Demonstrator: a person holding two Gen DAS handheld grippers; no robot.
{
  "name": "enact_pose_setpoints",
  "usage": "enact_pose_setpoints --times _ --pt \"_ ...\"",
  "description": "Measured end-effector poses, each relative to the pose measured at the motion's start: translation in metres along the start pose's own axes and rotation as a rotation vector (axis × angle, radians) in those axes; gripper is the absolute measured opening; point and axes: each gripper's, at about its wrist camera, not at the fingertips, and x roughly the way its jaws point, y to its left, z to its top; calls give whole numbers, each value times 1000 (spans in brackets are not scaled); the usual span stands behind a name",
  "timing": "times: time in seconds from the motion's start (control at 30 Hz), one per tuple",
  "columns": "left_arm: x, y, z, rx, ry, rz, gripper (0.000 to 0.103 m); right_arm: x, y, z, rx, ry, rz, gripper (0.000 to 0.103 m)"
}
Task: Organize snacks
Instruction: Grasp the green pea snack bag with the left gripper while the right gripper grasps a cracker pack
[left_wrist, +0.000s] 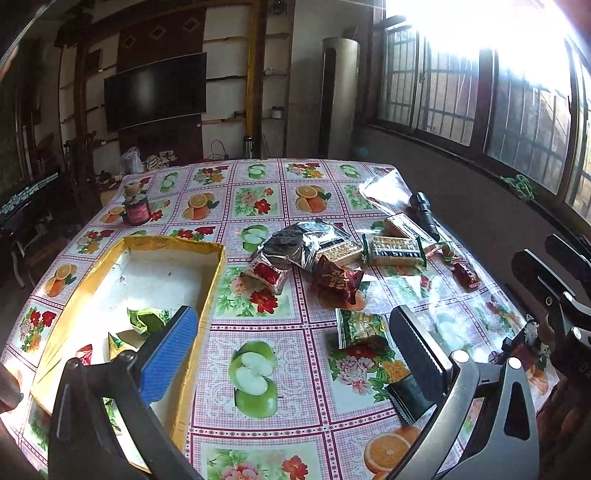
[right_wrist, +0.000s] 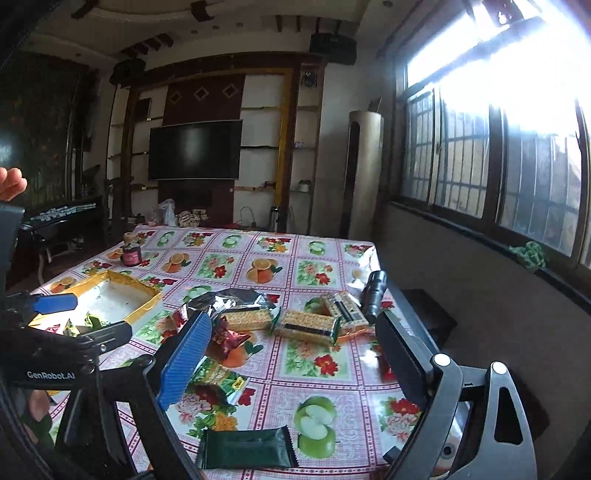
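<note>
Snacks (left_wrist: 395, 251) in crinkly foil lie beside a yellow cardboard box (left_wrist: 207, 295) — both grippers' fingers (left_wrist: 173, 354) spread, holding nothing.

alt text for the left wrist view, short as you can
An open left tool hovers over a fruit-print tablecloth, its left finger above a yellow-rimmed box holding a few wrapped snacks. More snack packets lie scattered ahead beside a black flashlight.

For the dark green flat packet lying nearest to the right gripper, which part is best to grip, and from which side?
Grip the dark green packet across its narrow width near the middle, coming from above with the open right gripper. It lies flat on the tablecloth, long axis left to right, with nothing touching it.
</note>
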Motion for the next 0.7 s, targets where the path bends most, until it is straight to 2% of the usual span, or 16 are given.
enact_pose_setpoints --times 0.23,0.53,0.63,0.7 --pt "30 -17 -2 77 126 -39 103 21 -24 -5 149 121 103 91" --pt "69 -30 0 193 260 -38 103 31 -23 -20 143 312 291 91" --pt "80 -34 1 214 299 -41 103 31 -22 -24 147 342 313 91" --pt "89 -38 4 205 324 -41 103 34 -27 -21 177 332 303 91"
